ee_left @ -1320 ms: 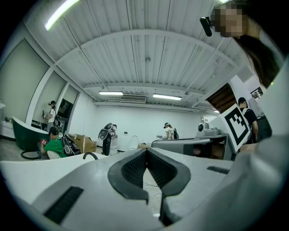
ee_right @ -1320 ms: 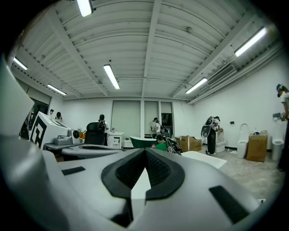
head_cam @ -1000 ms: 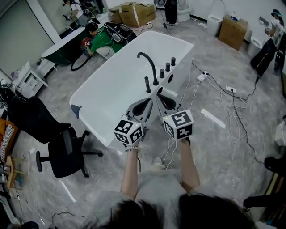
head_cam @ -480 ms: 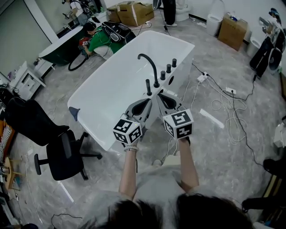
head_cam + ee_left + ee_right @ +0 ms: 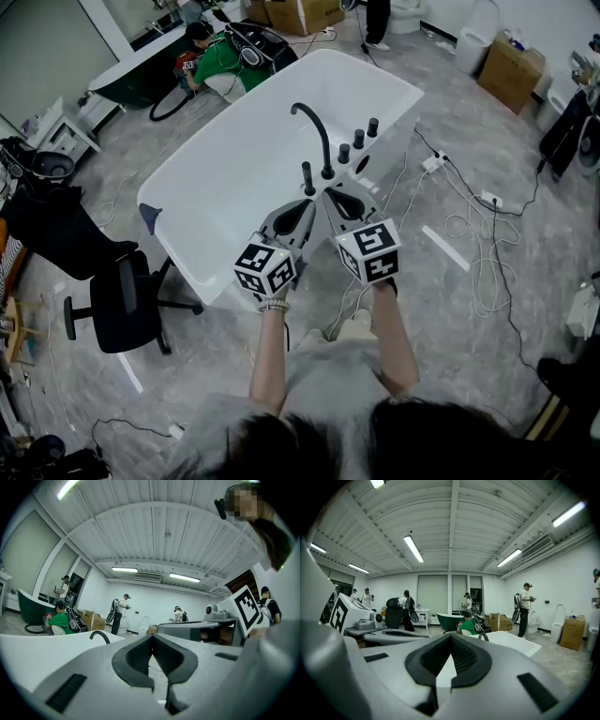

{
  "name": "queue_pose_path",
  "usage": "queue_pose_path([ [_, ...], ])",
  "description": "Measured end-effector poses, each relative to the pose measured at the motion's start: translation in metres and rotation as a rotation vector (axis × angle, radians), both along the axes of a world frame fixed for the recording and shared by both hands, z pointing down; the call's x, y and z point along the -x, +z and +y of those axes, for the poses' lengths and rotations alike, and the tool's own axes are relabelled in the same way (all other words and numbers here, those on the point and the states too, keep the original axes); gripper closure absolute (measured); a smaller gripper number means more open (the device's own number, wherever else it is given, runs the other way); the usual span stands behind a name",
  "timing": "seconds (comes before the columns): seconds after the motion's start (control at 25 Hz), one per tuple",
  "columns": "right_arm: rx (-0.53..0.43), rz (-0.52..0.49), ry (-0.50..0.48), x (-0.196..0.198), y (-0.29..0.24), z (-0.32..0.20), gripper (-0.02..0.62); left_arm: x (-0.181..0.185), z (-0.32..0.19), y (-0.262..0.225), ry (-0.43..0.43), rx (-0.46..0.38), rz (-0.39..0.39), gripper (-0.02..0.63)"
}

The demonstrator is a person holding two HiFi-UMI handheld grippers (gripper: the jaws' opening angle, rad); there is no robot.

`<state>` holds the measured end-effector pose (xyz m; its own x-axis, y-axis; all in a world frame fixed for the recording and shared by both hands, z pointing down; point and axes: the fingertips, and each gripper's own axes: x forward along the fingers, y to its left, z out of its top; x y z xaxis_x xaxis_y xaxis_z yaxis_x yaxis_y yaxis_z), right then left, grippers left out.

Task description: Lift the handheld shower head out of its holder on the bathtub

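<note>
The white bathtub (image 5: pixel 216 197) carries a row of black fittings on its near right rim. The handheld shower head (image 5: pixel 307 178) stands upright in its holder, beside the curved black spout (image 5: pixel 311 131) and three knobs (image 5: pixel 358 141). My left gripper (image 5: pixel 312 201) and right gripper (image 5: pixel 327 194) point at the rim side by side, just short of the shower head. Both are shut with nothing between the jaws. In the left gripper view the left gripper (image 5: pixel 151 637) has its tips meeting, with the spout (image 5: pixel 99 636) beyond. The right gripper (image 5: pixel 450 637) looks over the tub (image 5: pixel 511 643).
A black office chair (image 5: pixel 131 305) stands left of the tub's near end. Cables and a power strip (image 5: pixel 487 234) lie on the floor to the right. Cardboard boxes (image 5: pixel 513 70) sit far right. A person in green (image 5: pixel 220 70) crouches beyond the tub.
Both grippers have moved forward together with the person towards the tub's fittings, and the tub now looks nearer. Both jaws have stayed shut.
</note>
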<state>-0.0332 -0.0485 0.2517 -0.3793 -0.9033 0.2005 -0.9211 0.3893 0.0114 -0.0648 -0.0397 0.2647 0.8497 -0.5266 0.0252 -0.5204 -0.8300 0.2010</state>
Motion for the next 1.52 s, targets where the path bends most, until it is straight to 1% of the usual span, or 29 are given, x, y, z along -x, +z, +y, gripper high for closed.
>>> queue_pose_path([
  [0.2, 0.007, 0.0, -0.053, -0.022, 0.003, -0.016, 0.595, -0.023, -0.014, 0.005, -0.045, 0.003, 0.003, 0.601],
  [0.44, -0.017, 0.038, -0.139, -0.049, -0.003, -0.029, 0.595, -0.049, -0.034, 0.006, -0.114, -0.006, 0.03, 0.601],
  [0.64, -0.003, 0.032, -0.161, -0.074, 0.008, -0.036, 0.595, -0.069, -0.033, 0.014, -0.161, 0.001, 0.028, 0.601],
  [0.96, 0.071, -0.023, -0.175, -0.069, 0.042, -0.054, 0.595, -0.051, -0.044, 0.038, -0.226, 0.065, 0.002, 0.601],
  [1.12, 0.099, -0.038, -0.183, -0.065, 0.057, -0.068, 0.595, -0.041, -0.058, 0.049, -0.251, 0.084, 0.008, 0.601],
  [1.52, 0.2, -0.03, -0.225, -0.043, 0.118, -0.106, 0.595, -0.02, -0.09, 0.098, -0.251, 0.173, -0.037, 0.601],
])
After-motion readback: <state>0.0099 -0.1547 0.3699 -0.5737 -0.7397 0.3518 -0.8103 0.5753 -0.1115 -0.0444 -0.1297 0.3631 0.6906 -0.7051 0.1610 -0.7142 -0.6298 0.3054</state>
